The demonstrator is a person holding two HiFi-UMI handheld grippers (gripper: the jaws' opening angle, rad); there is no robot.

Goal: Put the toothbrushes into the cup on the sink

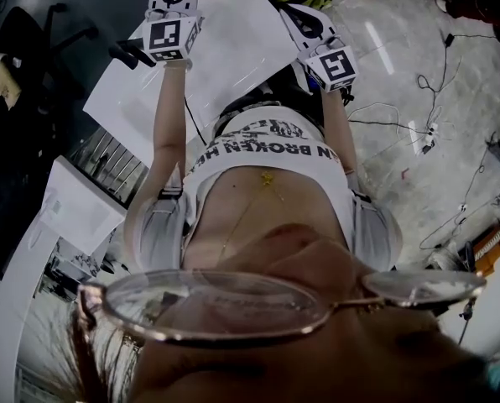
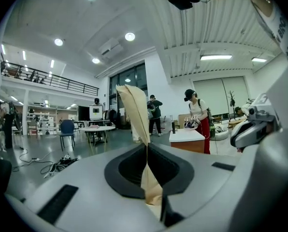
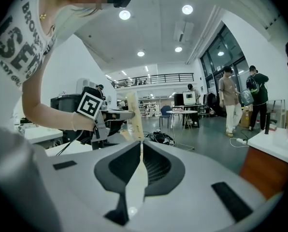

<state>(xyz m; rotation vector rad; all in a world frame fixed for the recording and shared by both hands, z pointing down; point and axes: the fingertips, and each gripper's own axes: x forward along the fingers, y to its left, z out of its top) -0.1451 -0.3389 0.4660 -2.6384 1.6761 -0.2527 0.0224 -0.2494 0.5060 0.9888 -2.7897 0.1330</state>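
My left gripper (image 2: 147, 147) is shut on a tan wooden toothbrush (image 2: 134, 111) that stands up between its jaws. My right gripper (image 3: 140, 145) is shut on a paler wooden toothbrush (image 3: 134, 116), also upright. In the head view both grippers are held up in front of the person, the left gripper (image 1: 176, 7) at the top left and the right gripper (image 1: 315, 36) beside it. Each gripper view shows the other one close by: the right gripper (image 2: 252, 124) and the left gripper (image 3: 101, 116). No cup or sink shows in any view.
A white table top (image 1: 242, 44) lies under the grippers. Cables (image 1: 430, 124) trail over the grey floor at the right. Farther off stand several people (image 2: 197, 115), a round table (image 2: 98, 128), a blue chair (image 2: 66, 129) and a wooden counter (image 3: 274, 158).
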